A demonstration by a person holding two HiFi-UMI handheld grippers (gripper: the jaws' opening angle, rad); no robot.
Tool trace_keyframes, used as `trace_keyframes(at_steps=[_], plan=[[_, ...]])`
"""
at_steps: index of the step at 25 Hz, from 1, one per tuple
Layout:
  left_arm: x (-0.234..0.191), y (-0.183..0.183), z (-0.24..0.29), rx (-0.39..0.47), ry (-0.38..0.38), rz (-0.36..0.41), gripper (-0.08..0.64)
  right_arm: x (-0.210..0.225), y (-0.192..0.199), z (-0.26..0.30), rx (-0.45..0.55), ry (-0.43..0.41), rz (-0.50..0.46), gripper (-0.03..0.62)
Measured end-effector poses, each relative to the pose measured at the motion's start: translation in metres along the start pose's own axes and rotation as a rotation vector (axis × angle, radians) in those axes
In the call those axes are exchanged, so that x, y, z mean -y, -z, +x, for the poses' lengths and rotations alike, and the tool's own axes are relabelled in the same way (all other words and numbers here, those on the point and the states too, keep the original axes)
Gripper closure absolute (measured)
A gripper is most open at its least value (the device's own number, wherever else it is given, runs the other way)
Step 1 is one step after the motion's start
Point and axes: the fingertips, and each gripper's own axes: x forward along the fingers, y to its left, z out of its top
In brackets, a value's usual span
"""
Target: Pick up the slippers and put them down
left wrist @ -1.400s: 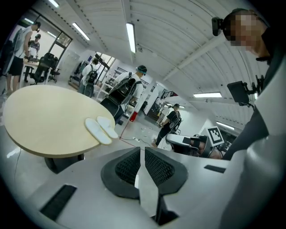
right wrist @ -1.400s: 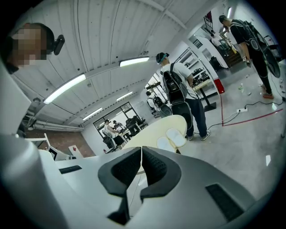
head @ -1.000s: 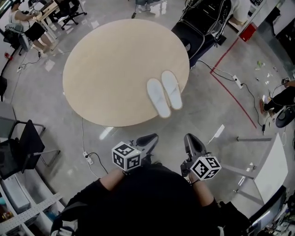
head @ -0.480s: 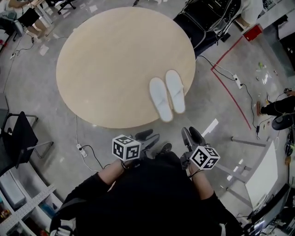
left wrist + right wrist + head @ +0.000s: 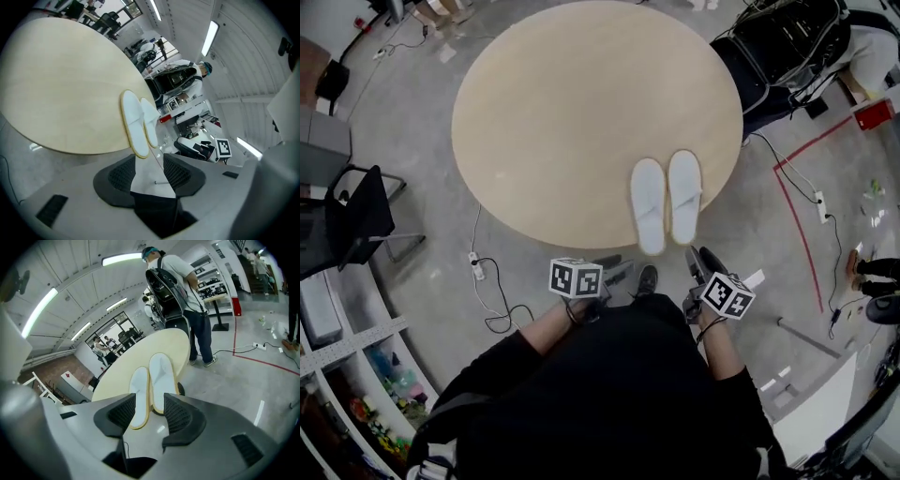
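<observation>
Slippers [image 5: 649, 202] lie paired at table [image 5: 562, 122] edge, chair [image 5: 361, 220] well apart.

Two white slippers [image 5: 649, 202], flat, side by side, at the round table's [image 5: 562, 112] near edge, one end overhanging

A round, pale wooden desk [image 5: 581, 112] stands just ahead of the left tool [image 5: 614, 272] and the right tool [image 5: 698, 262], on a glossy grey concrete floor [image 5: 422, 169]. Well left of the left tool are a black chair [image 5: 358, 220] and white shelves [image 5: 347, 356], with black cables [image 5: 492, 314] nearer it. Right of the right tool, a red line [image 5: 797, 220] crosses the floor. Strip lights [image 5: 121, 258] run along a white panelled ceiling [image 5: 84, 291]. A person [image 5: 187, 282] stands beyond the desk.
</observation>
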Motion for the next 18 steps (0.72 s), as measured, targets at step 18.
trace_keyframes(at_steps=[18], plan=[[-0.022, -0.001, 0.110, 0.394, 0.008, -0.544, 0.377, 0.056, 0.016, 0.089, -0.319, -0.265, 0.231, 0.414]])
